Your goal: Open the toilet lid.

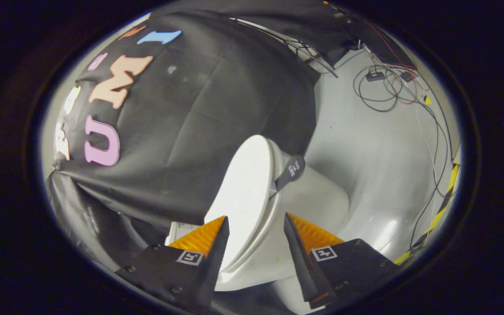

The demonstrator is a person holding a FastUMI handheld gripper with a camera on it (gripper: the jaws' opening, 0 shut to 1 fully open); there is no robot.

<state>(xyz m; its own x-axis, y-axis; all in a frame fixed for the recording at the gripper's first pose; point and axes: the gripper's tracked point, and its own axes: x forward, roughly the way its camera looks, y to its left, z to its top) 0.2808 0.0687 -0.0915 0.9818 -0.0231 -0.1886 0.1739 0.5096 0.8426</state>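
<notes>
A white toilet [313,205] stands just ahead of my fingers, seen strongly tilted because the view is rolled. Its white lid [245,183] lies down on the seat, with the lid's rim running between and beyond the fingertips. A dark pull tab [291,171] sticks out from the lid's front edge, beyond the fingers. My gripper [255,221] is open, with a wide gap between the fingers and the lid's edge showing in that gap. Neither finger touches the lid or the tab.
The black cloth wall [199,122] hangs right behind the toilet. Grey floor [374,144] spreads beside the bowl, with loose cables [392,83] on it and yellow-black tape [442,205] along its far edge.
</notes>
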